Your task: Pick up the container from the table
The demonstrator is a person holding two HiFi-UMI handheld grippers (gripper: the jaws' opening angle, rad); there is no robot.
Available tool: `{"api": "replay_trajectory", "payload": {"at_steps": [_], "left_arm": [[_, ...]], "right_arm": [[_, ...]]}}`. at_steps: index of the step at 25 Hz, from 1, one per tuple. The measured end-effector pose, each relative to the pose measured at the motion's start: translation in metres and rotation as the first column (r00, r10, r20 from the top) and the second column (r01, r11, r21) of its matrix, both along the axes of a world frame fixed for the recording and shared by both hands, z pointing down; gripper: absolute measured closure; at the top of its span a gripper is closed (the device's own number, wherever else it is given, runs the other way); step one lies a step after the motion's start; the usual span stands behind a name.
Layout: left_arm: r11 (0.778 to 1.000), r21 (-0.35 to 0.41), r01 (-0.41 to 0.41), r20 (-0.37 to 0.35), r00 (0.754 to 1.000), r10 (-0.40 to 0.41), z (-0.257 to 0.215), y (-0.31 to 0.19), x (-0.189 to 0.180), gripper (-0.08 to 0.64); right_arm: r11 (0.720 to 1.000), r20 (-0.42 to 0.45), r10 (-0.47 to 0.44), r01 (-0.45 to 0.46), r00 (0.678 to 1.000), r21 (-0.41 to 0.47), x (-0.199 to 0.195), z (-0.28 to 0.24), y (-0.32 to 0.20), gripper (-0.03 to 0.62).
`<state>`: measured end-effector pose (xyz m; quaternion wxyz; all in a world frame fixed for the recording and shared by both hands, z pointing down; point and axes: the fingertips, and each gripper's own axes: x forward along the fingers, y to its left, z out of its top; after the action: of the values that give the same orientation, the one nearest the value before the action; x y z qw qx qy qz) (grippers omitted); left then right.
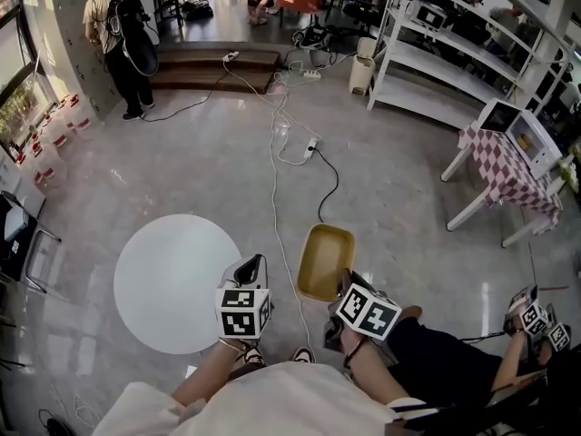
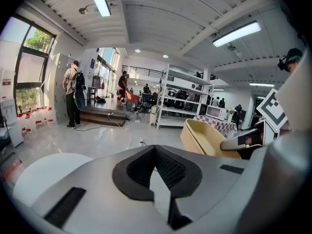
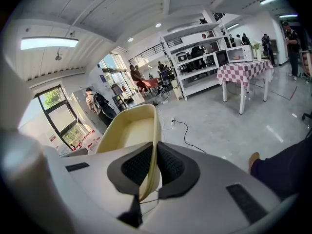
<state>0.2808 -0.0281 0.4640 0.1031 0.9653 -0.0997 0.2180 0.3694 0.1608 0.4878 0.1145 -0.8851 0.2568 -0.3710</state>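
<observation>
The right gripper (image 3: 154,155) pinched one side wall of the yellow container (image 1: 327,258), apparently grip enough to hold it off the round white table (image 1: 163,284) to its left, so the left gripper (image 2: 155,150), jaws pressed together and empty, hovered unneeded near the table's right edge.

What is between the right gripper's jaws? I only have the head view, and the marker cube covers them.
Observer: The right gripper has its jaws shut on the rim of the container, one pad on each side of the wall.
Operator: And the left jaws?
Observer: The left gripper has its jaws together at the tips, with nothing between them.
</observation>
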Motion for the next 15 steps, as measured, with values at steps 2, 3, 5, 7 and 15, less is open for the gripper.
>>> {"api": "replay_trajectory", "payload": {"at_steps": [2, 3, 5, 7, 15], "left_arm": [[1.000, -0.002, -0.002, -0.001, 1.000, 0.002, 0.000, 0.001, -0.001, 0.545], [1.000, -0.005, -0.002, -0.002, 1.000, 0.002, -0.001, 0.002, -0.002, 0.545], [1.000, -0.012, -0.001, -0.004, 1.000, 0.001, -0.001, 0.003, -0.002, 0.545], [1.000, -0.020, -0.002, -0.002, 1.000, 0.002, 0.000, 0.005, -0.002, 0.545], [0.999, -0.035, -0.017, 0.008, 1.000, 0.017, 0.007, 0.018, -0.003, 0.545]], "right_arm": [[1.000, 0.000, -0.004, 0.004, 1.000, -0.008, -0.003, 0.000, 0.002, 0.549], [1.000, -0.002, -0.011, 0.011, 1.000, -0.014, -0.004, -0.001, 0.002, 0.549], [0.999, -0.009, -0.028, 0.028, 1.000, -0.023, -0.006, -0.003, 0.003, 0.551], [0.999, -0.017, -0.046, 0.045, 0.999, -0.022, -0.008, -0.004, 0.001, 0.551], [0.999, 0.013, -0.033, 0.034, 0.999, -0.020, -0.011, 0.004, 0.010, 0.552]]}}
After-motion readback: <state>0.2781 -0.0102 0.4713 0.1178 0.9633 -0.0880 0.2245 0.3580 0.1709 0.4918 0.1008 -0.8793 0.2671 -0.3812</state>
